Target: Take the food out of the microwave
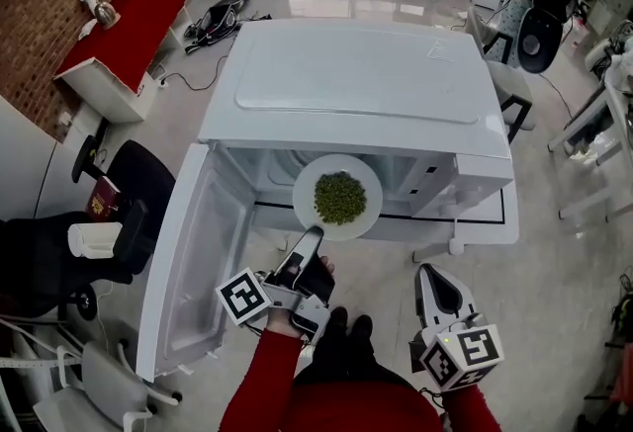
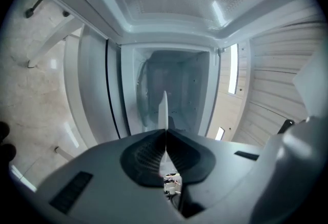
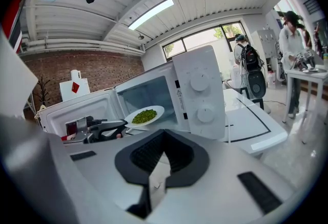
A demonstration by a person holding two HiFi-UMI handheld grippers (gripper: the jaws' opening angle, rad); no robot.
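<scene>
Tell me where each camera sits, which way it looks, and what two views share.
Head view: on the person's head, looking steeply down at the microwave, plate of peas, left gripper, right gripper, red sleeves.
Left gripper view: on that gripper, looking into the microwave; its own jaws grip the plate's rim.
Right gripper view: on that gripper, facing the microwave's front and knobs; its own jaws show.
Shared: head and right gripper views both show the plate and left gripper.
</scene>
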